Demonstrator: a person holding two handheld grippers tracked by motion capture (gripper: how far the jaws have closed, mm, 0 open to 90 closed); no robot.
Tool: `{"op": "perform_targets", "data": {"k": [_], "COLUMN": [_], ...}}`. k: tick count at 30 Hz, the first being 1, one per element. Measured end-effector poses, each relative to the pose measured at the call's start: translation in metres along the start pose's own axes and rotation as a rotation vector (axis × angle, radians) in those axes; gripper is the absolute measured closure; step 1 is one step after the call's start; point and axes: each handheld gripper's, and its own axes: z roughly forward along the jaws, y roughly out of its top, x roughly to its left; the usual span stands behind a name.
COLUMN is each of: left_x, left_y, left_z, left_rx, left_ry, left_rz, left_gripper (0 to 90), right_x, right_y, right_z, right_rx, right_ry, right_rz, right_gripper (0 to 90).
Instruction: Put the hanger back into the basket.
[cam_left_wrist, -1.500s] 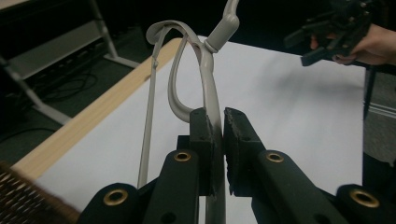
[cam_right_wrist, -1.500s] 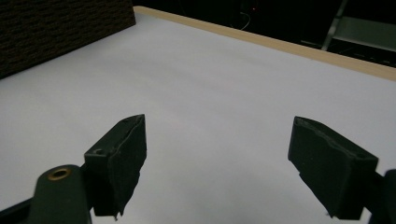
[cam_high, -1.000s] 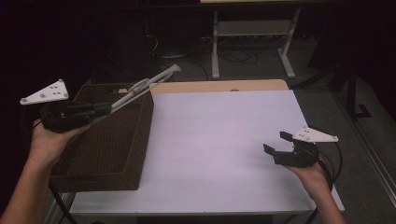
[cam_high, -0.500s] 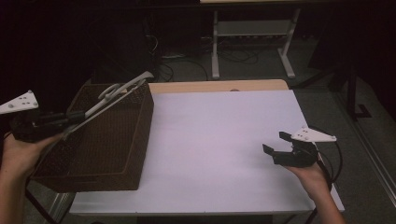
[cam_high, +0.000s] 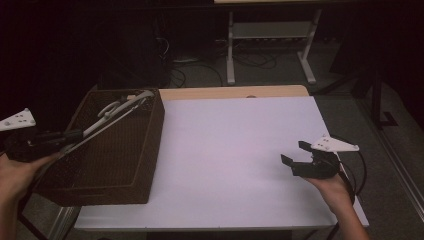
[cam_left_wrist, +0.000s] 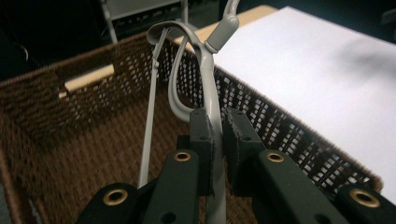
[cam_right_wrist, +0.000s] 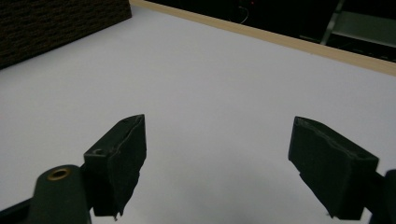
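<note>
Left gripper (cam_left_wrist: 217, 140) clamps a grey clothes hanger (cam_high: 116, 111) over the woven basket (cam_high: 122, 172) (hook resting on the far rim); right gripper (cam_high: 295, 157) waits wide open and empty above the table (cam_high: 230, 150). Lowering slowly should keep the hook from snagging

No text, label, brand, number or sign can be read on anything in these views.
</note>
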Motion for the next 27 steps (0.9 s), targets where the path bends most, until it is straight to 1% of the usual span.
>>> {"op": "perform_targets", "data": {"k": [1,2,3,5,7,8,9,12,14,16,18,20,21,22,23,27], "left_x": [0.000,0.003,0.004,0.006,0.006,0.008,0.008,0.009,0.009,0.010,0.011,0.012,0.011,0.011,0.011,0.012], "left_y": [0.000,-0.004,-0.005,-0.007,-0.008,-0.010,-0.010,-0.012,-0.013,-0.015,-0.017,-0.019,-0.019,-0.019,-0.019,-0.018], "left_z": [0.000,0.004,0.006,0.011,0.014,0.018,0.018,0.027,0.032,0.036,0.039,0.042,0.042,0.042,0.041,0.038], "left_rx": [0.000,0.017,0.017,0.038,0.045,0.053,0.053,0.075,0.089,0.101,0.125,0.125,0.121,0.115,0.104,0.085], "left_ry": [0.000,-0.005,-0.005,-0.002,0.001,-0.002,-0.002,-0.010,-0.008,-0.003,-0.003,-0.016,-0.019,-0.018,-0.011,-0.010], "left_rz": [0.000,-0.010,-0.017,-0.016,-0.018,-0.023,-0.023,-0.027,-0.016,-0.019,-0.018,-0.013,-0.003,-0.003,-0.003,-0.013], "left_gripper": [82.9,82.9,82.9,82.9,82.9,82.8,82.8,82.8,82.7,82.5,82.4,82.1,81.6,82.0,79.3,69.7], "right_x": [0.000,0.000,0.000,0.000,0.000,0.000,0.000,-0.001,-0.001,-0.001,-0.001,-0.001,-0.001,-0.001,-0.001,-0.001], "right_y": [0.000,0.000,0.000,0.000,0.000,0.000,0.000,0.000,0.000,0.000,0.000,0.000,0.000,0.000,0.000,0.001], "right_z": [0.000,0.000,0.000,0.000,0.000,0.000,0.000,-0.001,-0.001,-0.001,-0.001,-0.002,-0.002,-0.002,-0.002,-0.002], "right_rx": [-0.001,0.000,0.000,0.000,0.000,0.001,0.001,0.001,0.002,0.001,0.001,0.000,0.000,-0.002,-0.002,-0.005], "right_ry": [0.000,0.000,0.000,0.000,0.000,0.000,0.000,-0.002,-0.002,-0.003,-0.003,-0.003,-0.003,-0.003,-0.003,-0.004], "right_rz": [-0.001,0.000,0.001,0.001,0.001,0.000,0.000,0.002,0.004,0.004,0.004,0.004,0.004,0.006,0.008,0.004], "right_gripper": [18.5,18.5,18.5,18.5,18.5,18.5,18.5,18.5,18.5,18.5,18.5,18.5,18.5,18.5,18.5,18.5]}}
